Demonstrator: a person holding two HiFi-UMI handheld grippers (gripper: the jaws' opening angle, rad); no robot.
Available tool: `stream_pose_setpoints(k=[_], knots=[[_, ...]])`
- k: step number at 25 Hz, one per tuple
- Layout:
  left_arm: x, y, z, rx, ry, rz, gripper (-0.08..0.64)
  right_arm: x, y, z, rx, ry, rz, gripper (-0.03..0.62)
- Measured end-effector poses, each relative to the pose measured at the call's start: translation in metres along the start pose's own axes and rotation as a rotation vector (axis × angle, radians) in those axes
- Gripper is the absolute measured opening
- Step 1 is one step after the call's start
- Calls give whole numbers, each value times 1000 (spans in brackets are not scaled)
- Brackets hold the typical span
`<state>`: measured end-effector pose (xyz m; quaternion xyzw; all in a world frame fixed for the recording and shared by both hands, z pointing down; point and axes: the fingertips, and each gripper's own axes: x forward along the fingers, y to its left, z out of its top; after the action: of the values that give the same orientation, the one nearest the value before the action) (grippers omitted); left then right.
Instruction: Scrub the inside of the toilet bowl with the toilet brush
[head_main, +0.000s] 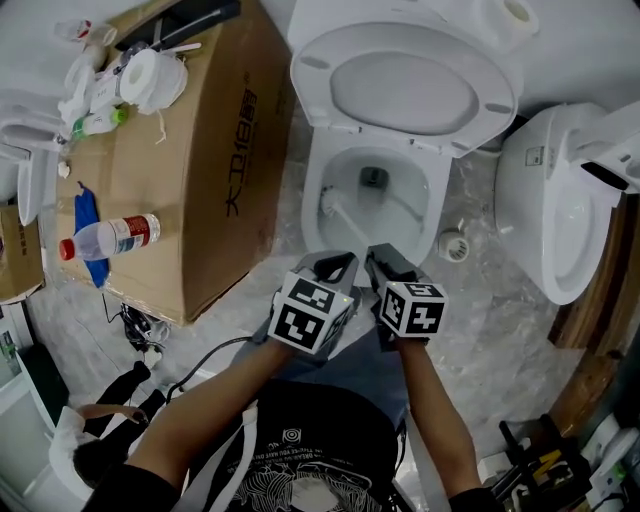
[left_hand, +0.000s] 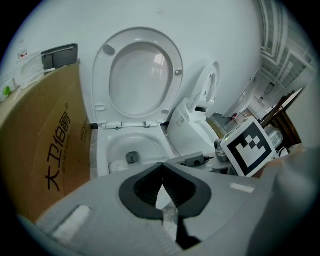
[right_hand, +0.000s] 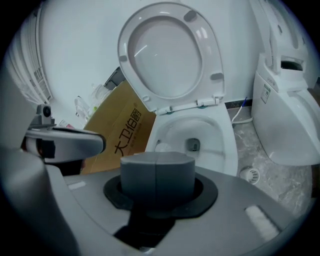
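Note:
The white toilet (head_main: 322, 196) stands with seat and lid (head_main: 405, 88) raised, and its bowl is open just ahead of both grippers. A toilet brush lies inside, its white head (head_main: 331, 203) against the bowl's left wall, also seen as brush head (left_hand: 117, 165) and brush head (right_hand: 161, 146). My left gripper (head_main: 338, 262) is at the bowl's front rim, shut on the pale brush handle (left_hand: 163, 199). Beside it on the right, my right gripper (head_main: 385, 258) is shut with nothing between its pads (right_hand: 172, 172).
A large cardboard box (head_main: 205, 160) stands left of the toilet, with a water bottle (head_main: 110, 238), a blue cloth and a tissue roll on top. A second white toilet (head_main: 560, 200) stands at the right. A floor drain (head_main: 453, 245) lies between them. Cables trail on the floor at lower left.

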<state>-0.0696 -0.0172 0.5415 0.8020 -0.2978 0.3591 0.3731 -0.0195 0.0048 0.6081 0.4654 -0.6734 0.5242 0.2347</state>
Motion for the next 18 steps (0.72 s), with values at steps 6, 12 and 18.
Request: stream_pose_setpoints(k=[6,12,18], knots=[[0,9,-5,10,30,-10,-3,14,-11,24,63,-69,-24,150],[-2,19,-6,23,46,-9,-3,25,-29,41,113,-99,-58,150],[-4,26,-1,18,37,-3,-3,23,-49,58,150,-134,-98,150]])
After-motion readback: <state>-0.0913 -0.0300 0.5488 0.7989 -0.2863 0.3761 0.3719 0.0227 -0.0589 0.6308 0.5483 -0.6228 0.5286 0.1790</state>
